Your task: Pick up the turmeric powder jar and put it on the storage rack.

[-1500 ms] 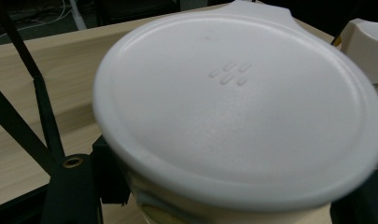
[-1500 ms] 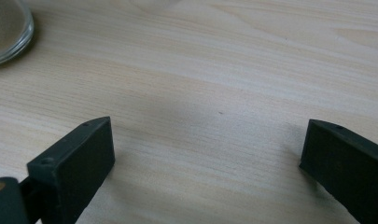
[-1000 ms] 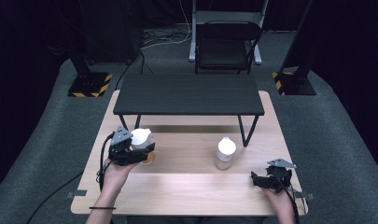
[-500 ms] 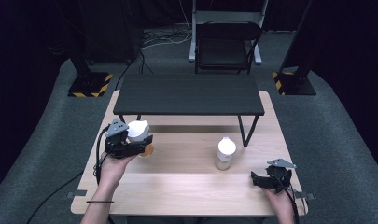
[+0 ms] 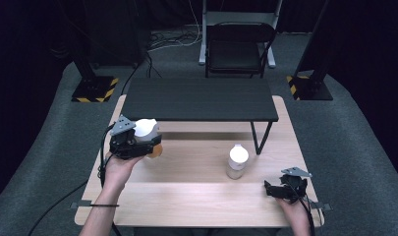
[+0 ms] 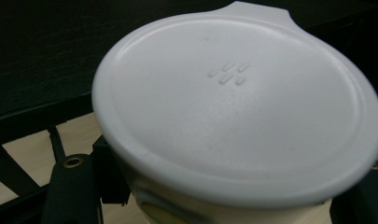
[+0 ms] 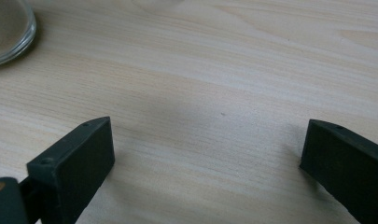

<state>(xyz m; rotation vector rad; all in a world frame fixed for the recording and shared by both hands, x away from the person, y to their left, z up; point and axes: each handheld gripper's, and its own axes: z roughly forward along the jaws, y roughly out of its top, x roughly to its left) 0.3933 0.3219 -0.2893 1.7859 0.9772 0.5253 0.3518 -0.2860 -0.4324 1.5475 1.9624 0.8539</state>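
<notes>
Jar [image 5: 146, 132] with a white lid sits clamped between the fingers of the left gripper [image 5: 137, 142], lifted clear of the pale wooden bench [image 5: 196, 206] at about nine o'clock on its surface, just in front of the left end of the black shelf [image 5: 199, 100] that stands on thin legs across the far half of the bench. In the left gripper view the round white lid [image 6: 238, 98] has a small tab at its one o'clock edge and a cluster of raised dashes near its middle; the black fingers [image 6: 72, 191] press against the jar's sides just below the lid rim, and a patch of amber-coloured contents shows low on the jar. A second jar [image 5: 237, 161] with a white lid stands upright on the bench near its centre, slightly toward three o'clock, close to the shelf's right leg and well apart from the held one. The right gripper [image 5: 285, 189] rests low at about five o'clock near the bench's front right corner, its fingers [image 7: 74, 158] spread wide apart over bare wood with nothing between them; the rounded glass base of the standing jar shows at the eleven o'clock corner of the right gripper view.
</notes>
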